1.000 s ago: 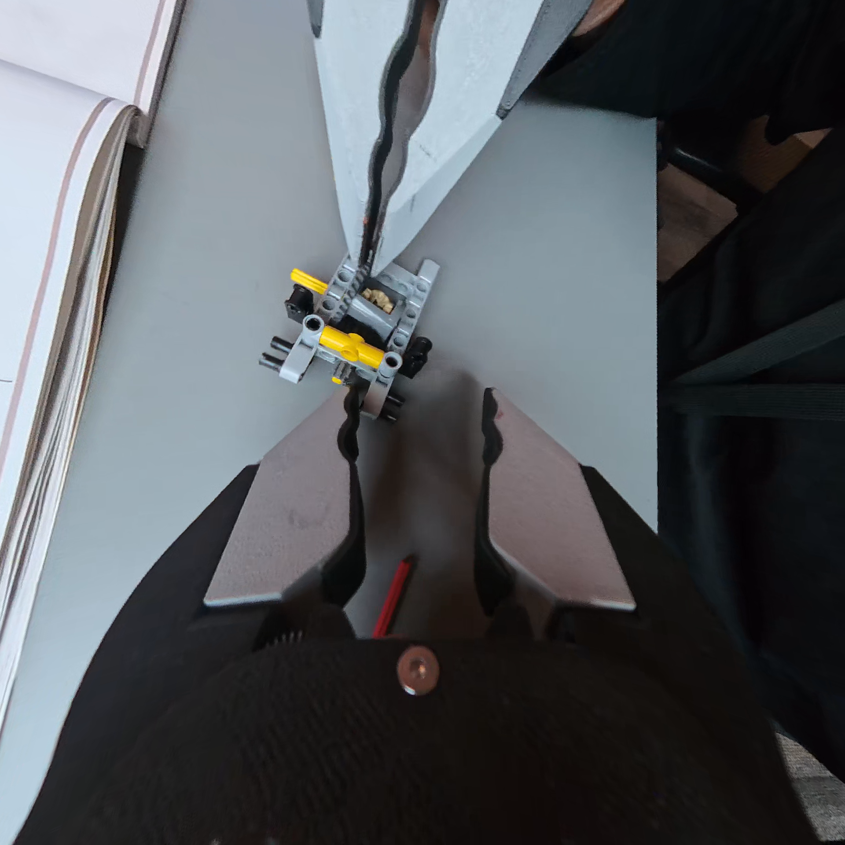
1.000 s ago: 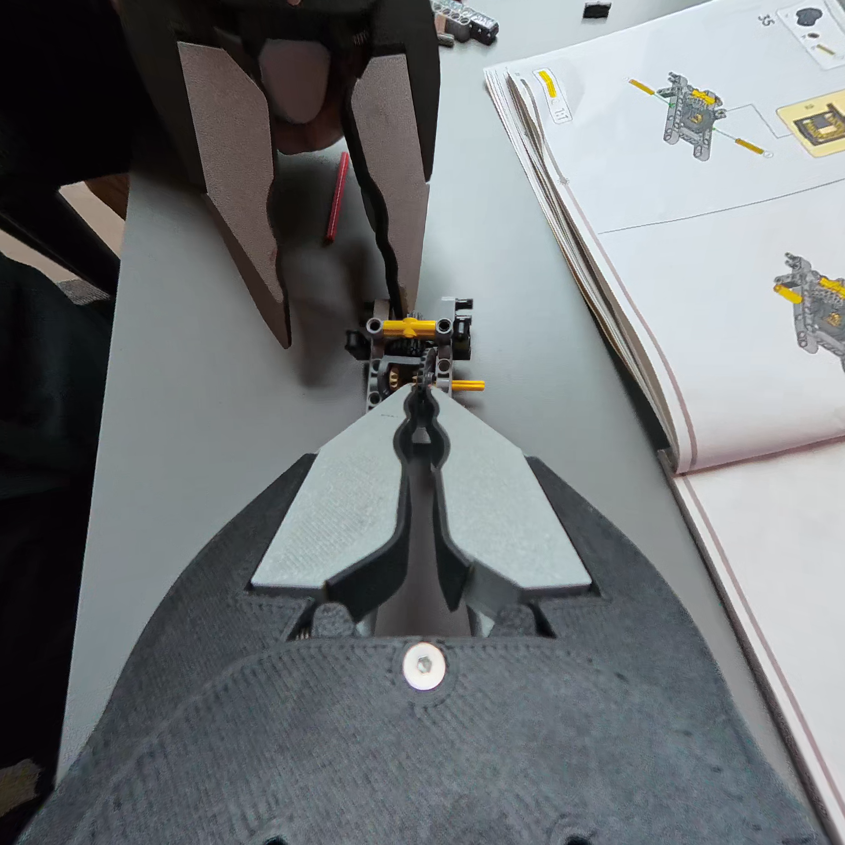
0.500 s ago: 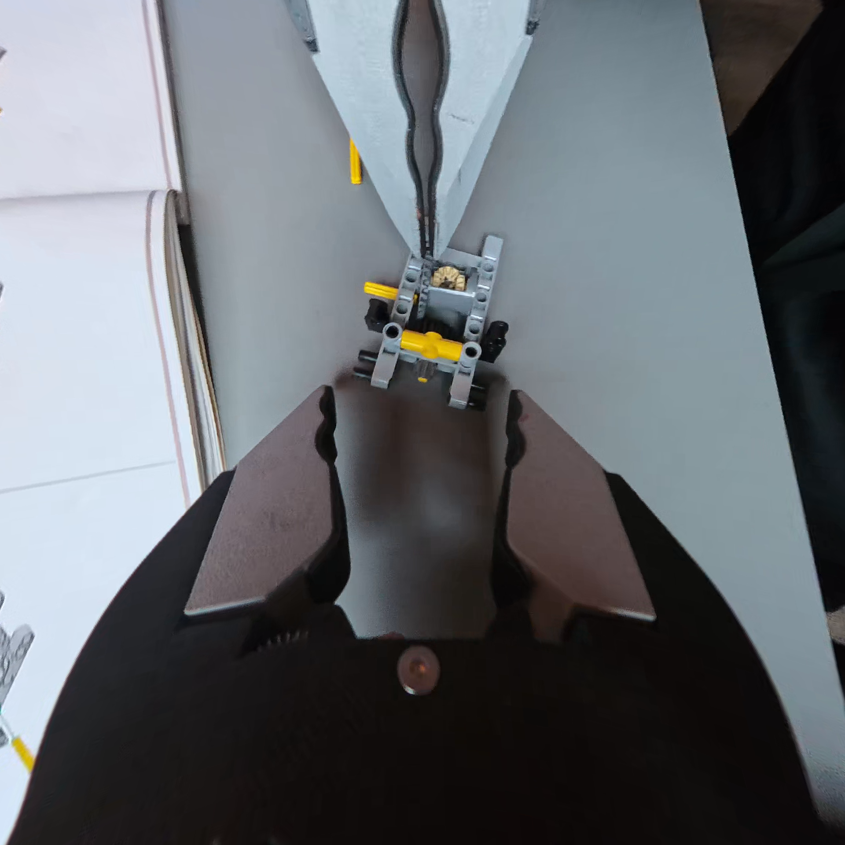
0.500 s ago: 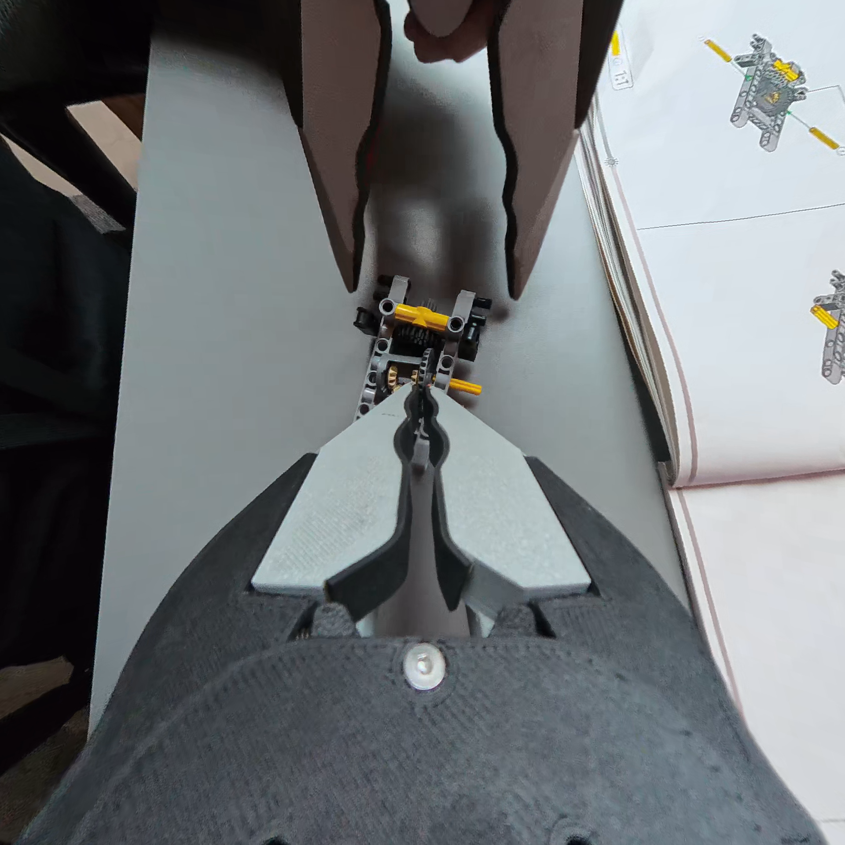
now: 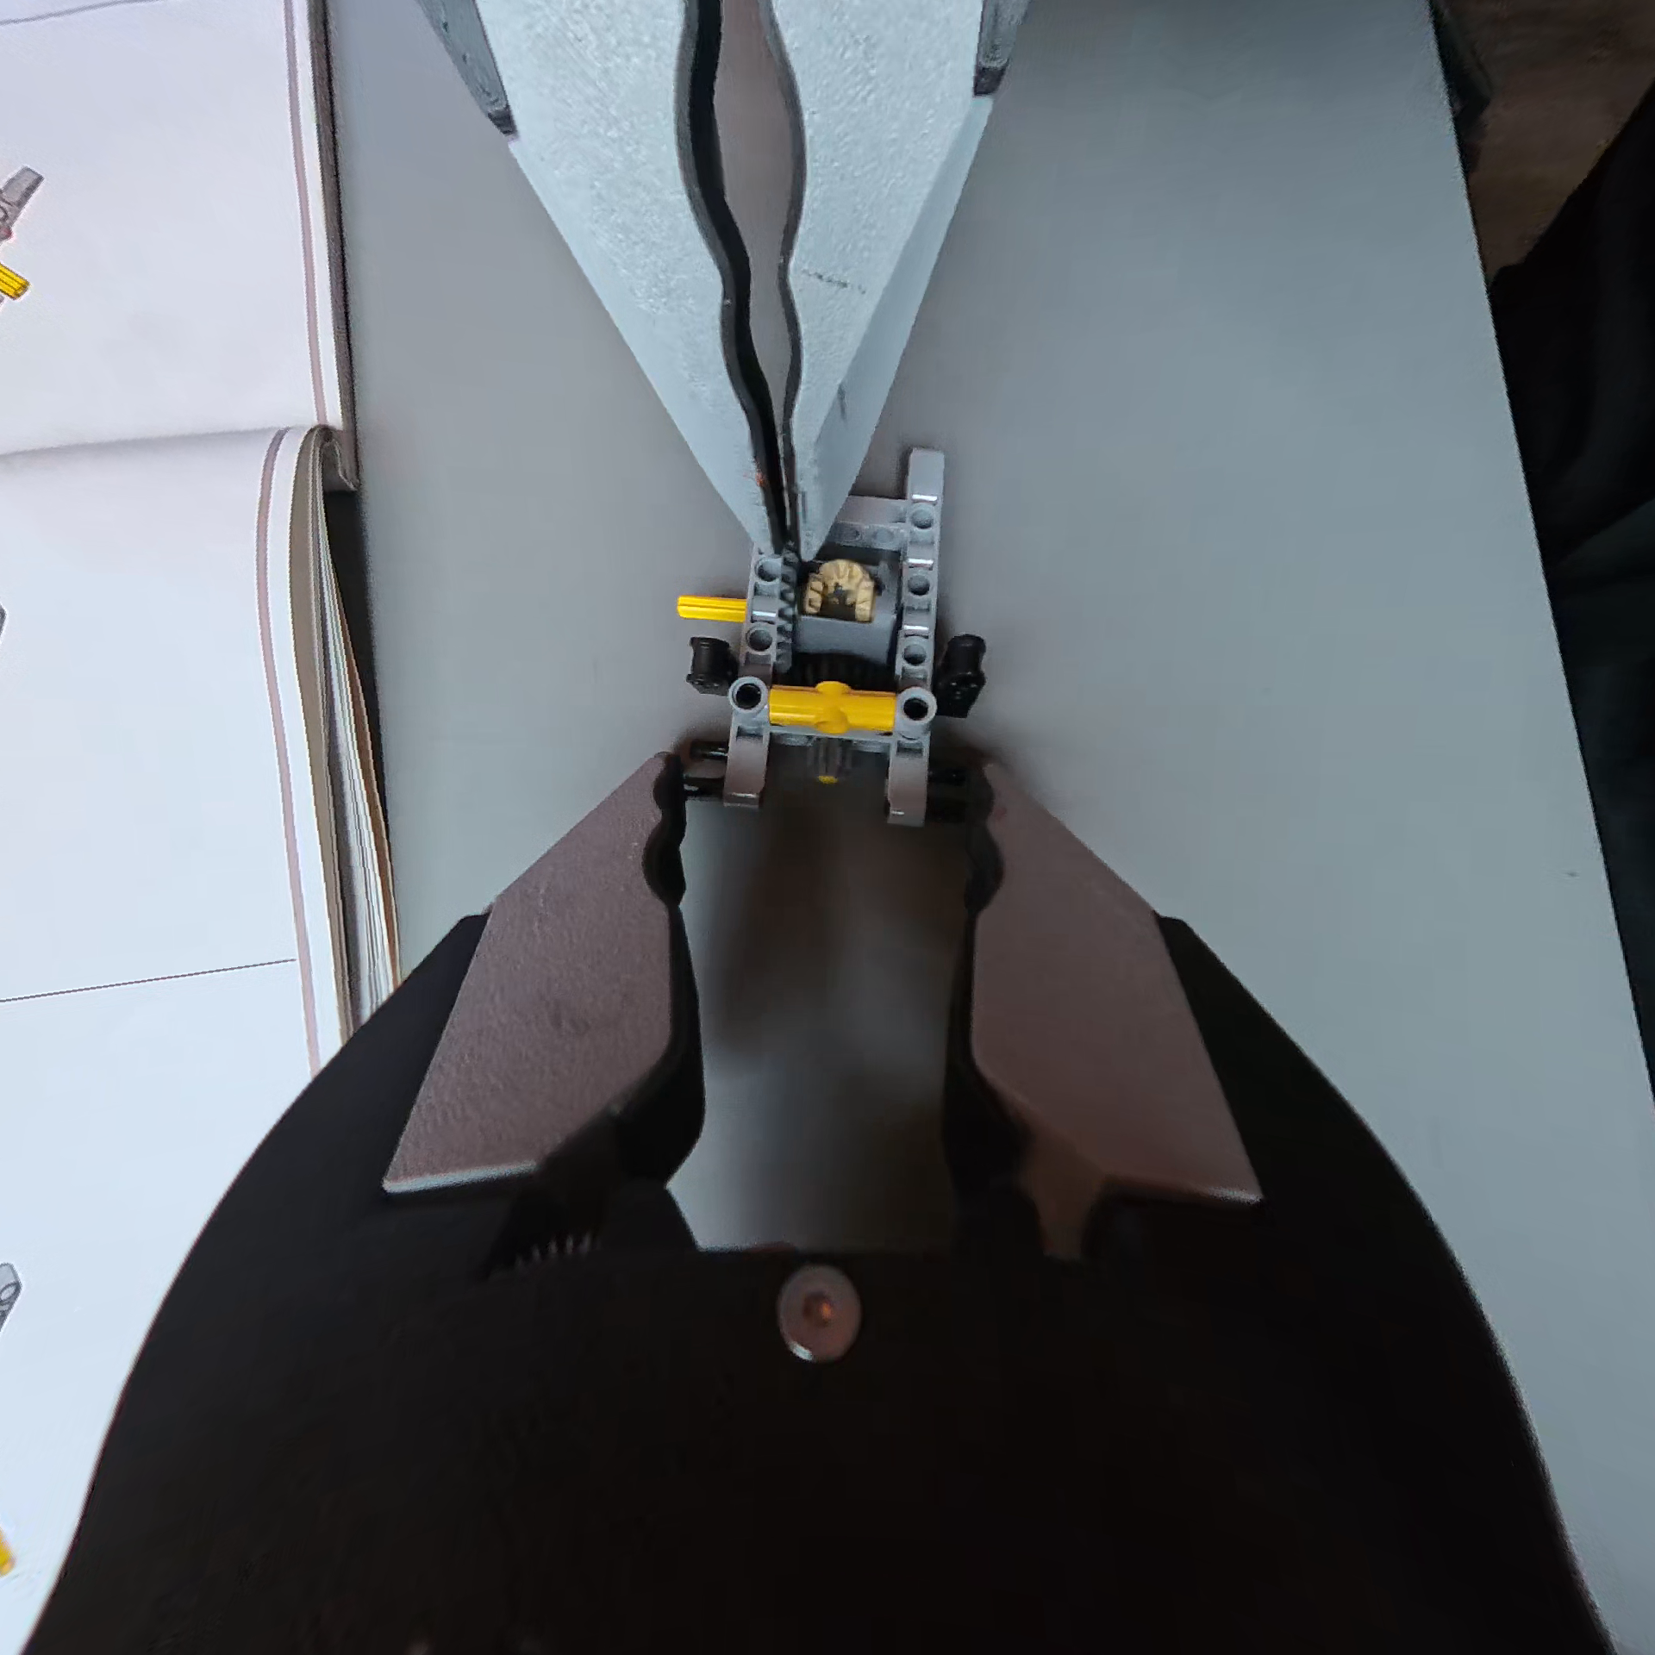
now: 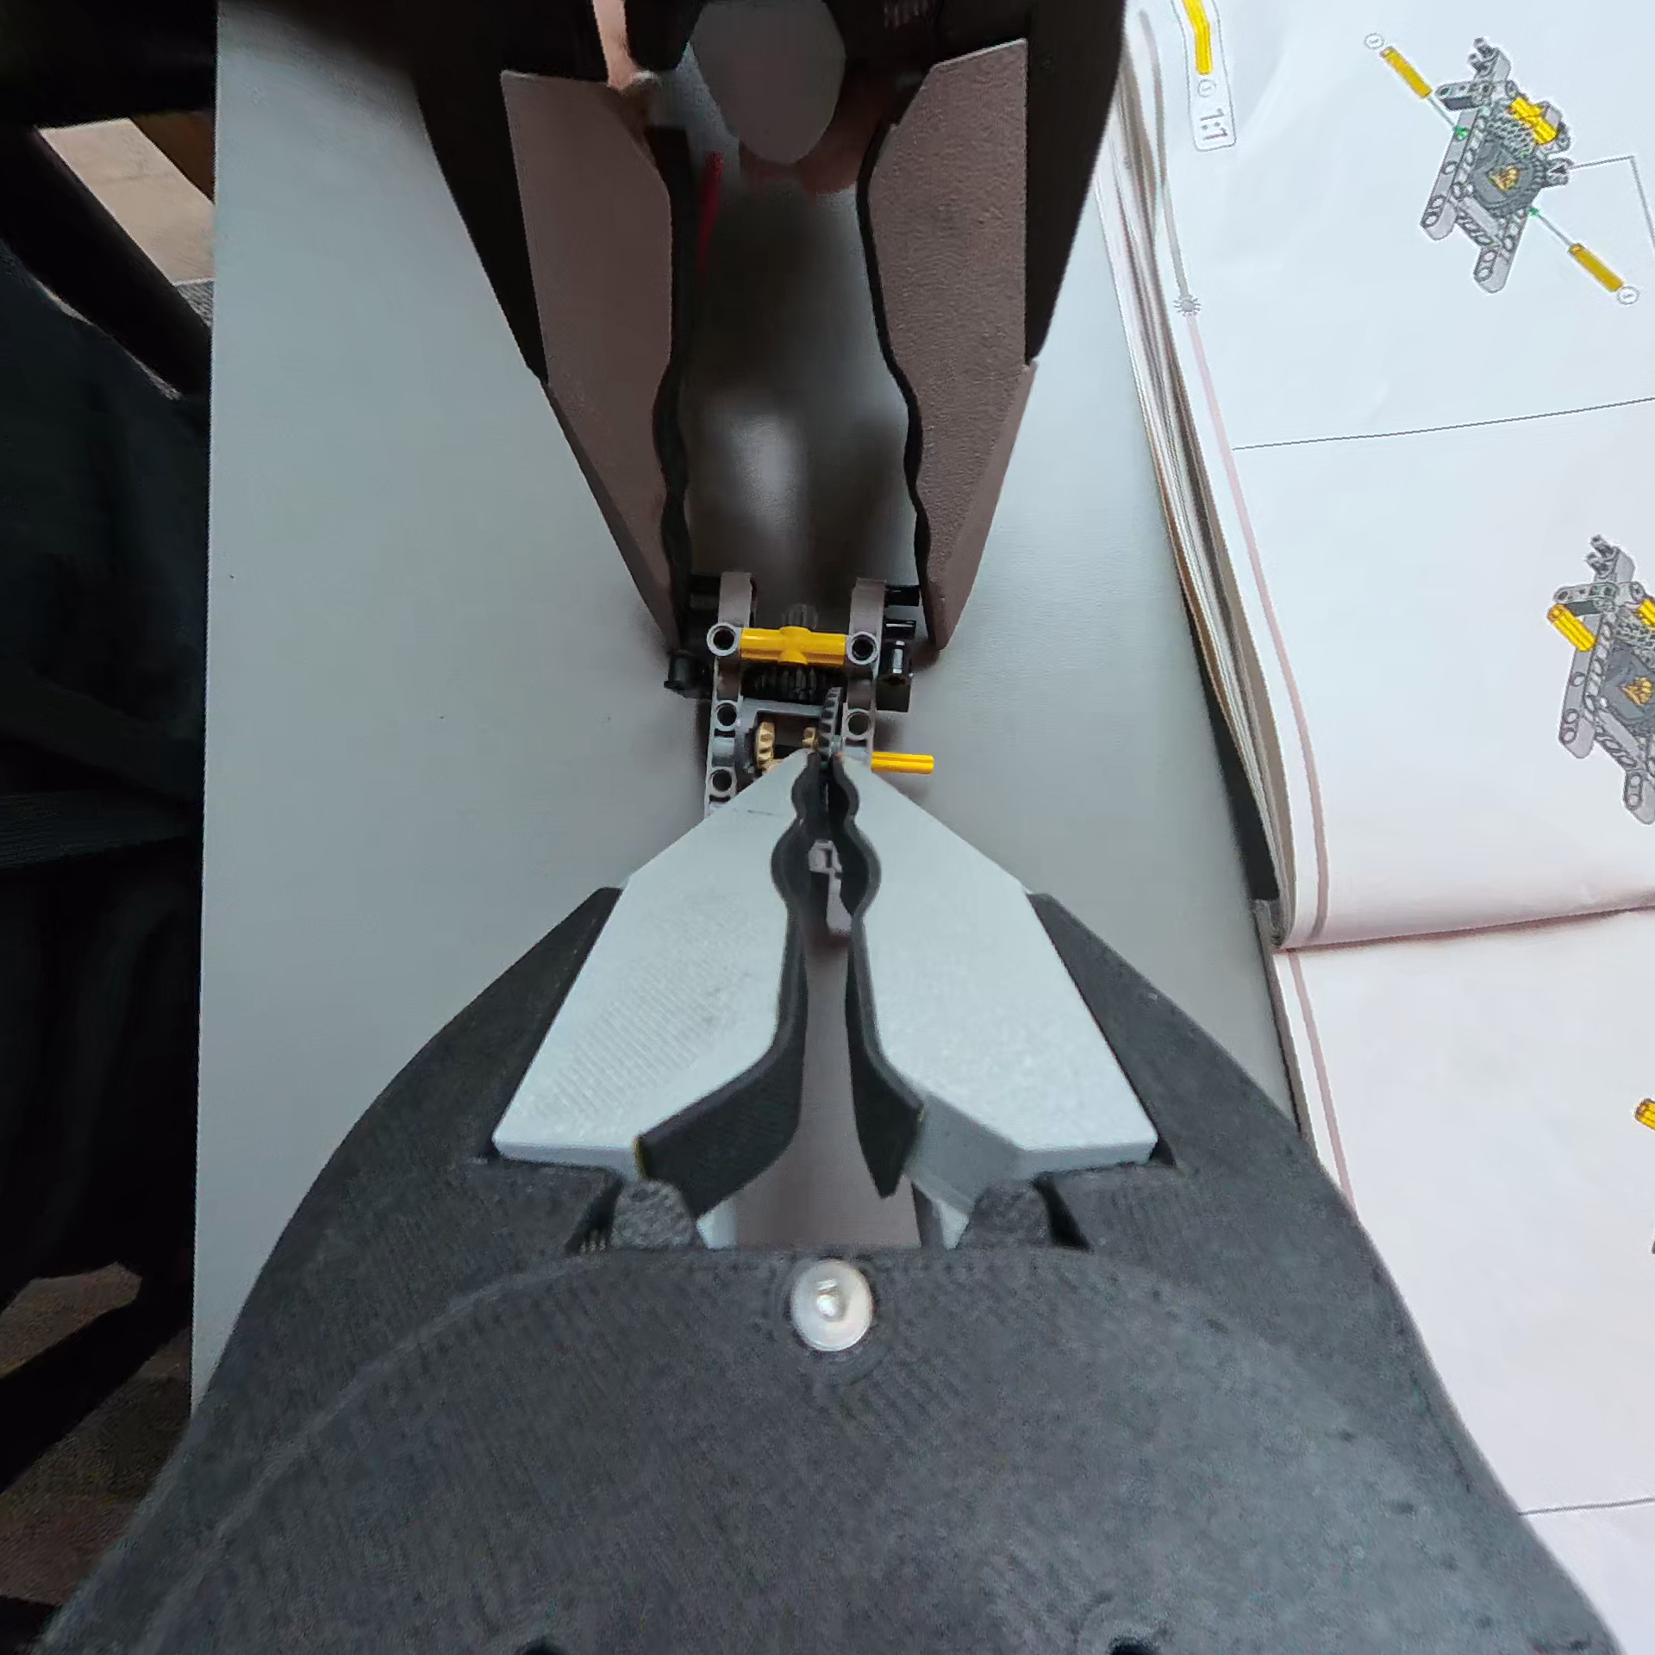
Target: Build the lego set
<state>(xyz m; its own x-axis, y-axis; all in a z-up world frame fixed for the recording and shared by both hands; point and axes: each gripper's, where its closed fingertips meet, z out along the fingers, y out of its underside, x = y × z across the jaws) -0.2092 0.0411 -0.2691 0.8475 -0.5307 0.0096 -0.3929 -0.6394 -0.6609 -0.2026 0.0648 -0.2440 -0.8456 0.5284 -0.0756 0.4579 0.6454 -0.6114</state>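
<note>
A small grey lego assembly (image 5: pixel 833 707) with yellow axles, black pins and a tan gear lies on the grey table (image 5: pixel 1164 537). My right gripper (image 5: pixel 784 542), light grey, comes in from the far side and is shut on the assembly's left grey beam. My left gripper (image 5: pixel 824 793), dark brown, is open, and its fingertips flank the assembly's near end by the black pins. In the right wrist view the right gripper (image 6: pixel 819 761) pinches the assembly (image 6: pixel 788 643), and the left gripper (image 6: pixel 806 622) straddles its far end.
An open instruction booklet (image 5: pixel 134 627) lies beside the assembly and also shows in the right wrist view (image 6: pixel 1433 537). A red axle (image 6: pixel 712 179) lies on the table (image 6: pixel 403 716) between the left gripper's fingers. The table edge and dark seating lie on the other side. My right fingertips sit around 4 cm from my left ones.
My left gripper has moved forward and squared up to the assembly, so its open fingertips now flank the assembly's end. The right gripper has kept its hold and straightened the assembly.
</note>
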